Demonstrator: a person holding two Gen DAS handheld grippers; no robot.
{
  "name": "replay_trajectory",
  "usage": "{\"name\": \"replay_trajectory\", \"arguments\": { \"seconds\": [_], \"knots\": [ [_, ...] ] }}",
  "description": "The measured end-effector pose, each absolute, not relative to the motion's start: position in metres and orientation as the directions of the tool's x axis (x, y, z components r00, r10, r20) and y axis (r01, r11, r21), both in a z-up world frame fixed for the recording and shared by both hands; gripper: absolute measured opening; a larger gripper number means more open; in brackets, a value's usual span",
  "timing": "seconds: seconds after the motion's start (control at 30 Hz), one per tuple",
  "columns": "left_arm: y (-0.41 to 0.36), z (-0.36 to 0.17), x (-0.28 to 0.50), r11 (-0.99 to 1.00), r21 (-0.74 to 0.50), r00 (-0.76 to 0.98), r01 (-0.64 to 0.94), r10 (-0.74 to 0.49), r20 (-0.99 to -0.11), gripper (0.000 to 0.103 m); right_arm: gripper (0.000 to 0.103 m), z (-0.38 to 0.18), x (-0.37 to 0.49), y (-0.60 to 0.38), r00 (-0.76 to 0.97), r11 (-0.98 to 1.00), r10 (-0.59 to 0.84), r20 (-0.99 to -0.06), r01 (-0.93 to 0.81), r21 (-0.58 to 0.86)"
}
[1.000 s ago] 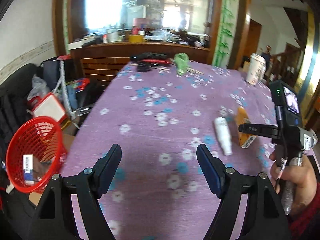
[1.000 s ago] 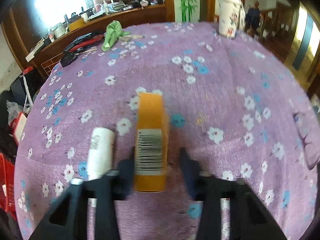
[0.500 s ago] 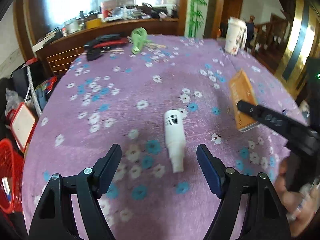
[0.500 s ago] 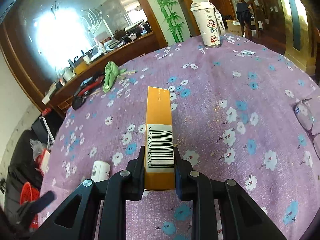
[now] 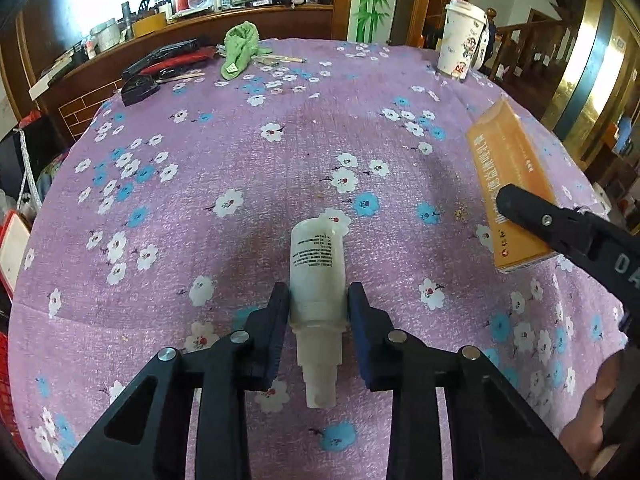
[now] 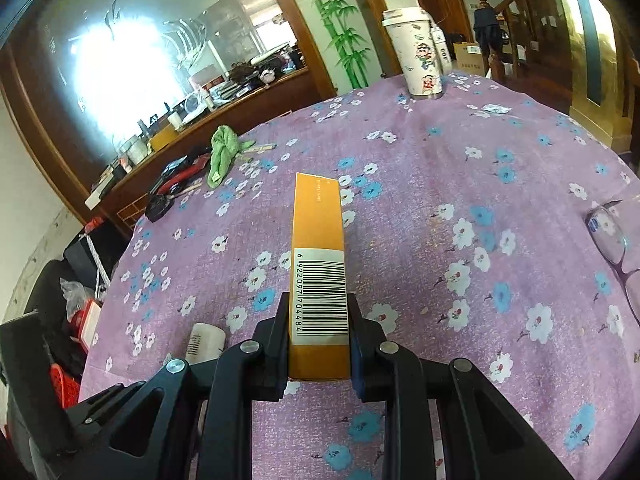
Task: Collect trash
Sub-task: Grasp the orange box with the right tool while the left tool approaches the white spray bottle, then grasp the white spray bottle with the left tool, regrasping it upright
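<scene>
Both cams sit low & close over the purple table, facing forward; both see the green cloth & cup.

both tools are matte black plastic: the left gripper and the right gripper each have two flat, dark blue-black pads on angular arms with triangular cut-outs. round silver screws sit at the arm joints behind the pads. the right tool's side carries white letters, and bare skin of the right hand shows behind it.
</scene>
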State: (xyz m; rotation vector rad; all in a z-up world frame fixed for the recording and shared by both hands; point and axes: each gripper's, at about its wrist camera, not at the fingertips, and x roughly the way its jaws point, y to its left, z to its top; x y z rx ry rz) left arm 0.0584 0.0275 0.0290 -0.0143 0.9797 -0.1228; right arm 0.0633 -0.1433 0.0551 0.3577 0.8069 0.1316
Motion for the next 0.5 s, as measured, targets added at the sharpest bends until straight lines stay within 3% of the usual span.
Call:
{"name": "replay_trajectory", "arguments": {
  "seconds": [0.13,0.4,0.5],
  "knots": [
    [0.054,0.038,0.044,0.994,-0.098,0.604,0.048,-0.107,-0.79,0.029,0.025,0.055,0.063,-0.13,0.682,0.943,0.26,-0.683,-0.028,0.331],
    [0.108,0.055,0.021,0.987,-0.041,0.744,-0.153,0.088,-0.662,0.029,0.025,0.052,0.055,-0.085,0.654,0.944,0.327,-0.682,-0.2,0.261],
    [0.114,0.052,0.023,0.986,-0.049,0.748,-0.157,0.086,-0.658,0.029,0.025,0.052,0.051,-0.075,0.652,0.937,0.35,-0.673,-0.244,0.251]
  ]
}}
